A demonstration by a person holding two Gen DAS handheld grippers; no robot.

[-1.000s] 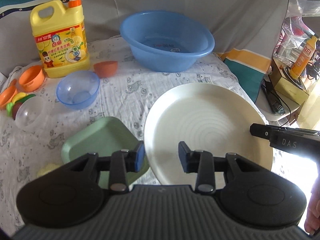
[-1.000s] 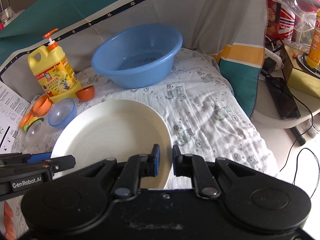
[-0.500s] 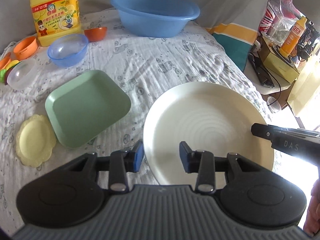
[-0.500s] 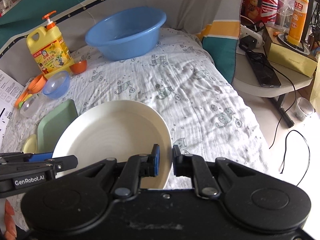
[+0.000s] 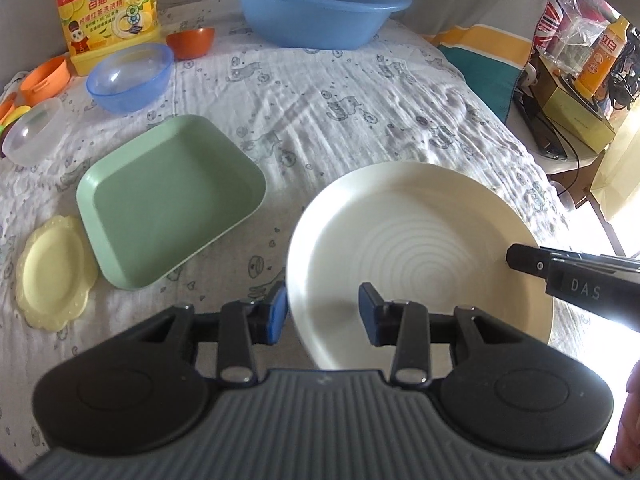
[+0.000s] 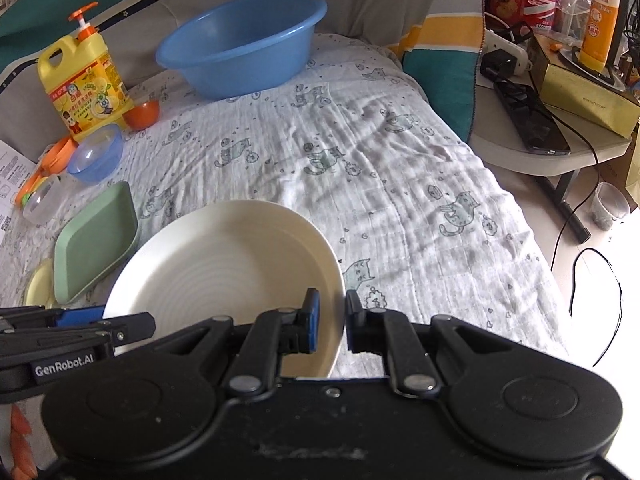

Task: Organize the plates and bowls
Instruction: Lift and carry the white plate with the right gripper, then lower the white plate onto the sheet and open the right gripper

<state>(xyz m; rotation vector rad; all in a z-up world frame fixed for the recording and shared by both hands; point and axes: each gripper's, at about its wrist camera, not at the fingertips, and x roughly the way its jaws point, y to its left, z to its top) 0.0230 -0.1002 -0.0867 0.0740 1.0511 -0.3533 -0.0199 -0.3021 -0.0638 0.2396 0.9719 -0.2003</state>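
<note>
Both tools carry the white plate (image 5: 420,248) above the cloth-covered bed (image 6: 360,168): the right tool (image 6: 329,322) is clamped narrow on its right rim, while the left tool (image 5: 323,312) straddles the opposite rim with jaws part open, contact there uncertain. The green plate (image 5: 168,196) and yellow plate (image 5: 54,270) lie apart on the bed, and the blue bowl (image 5: 128,76), clear bowl (image 5: 34,132) and orange bowl (image 5: 190,42) stand separately near the basin (image 5: 316,8). Nothing appears stacked, so organizing seems at an early stage.
</note>
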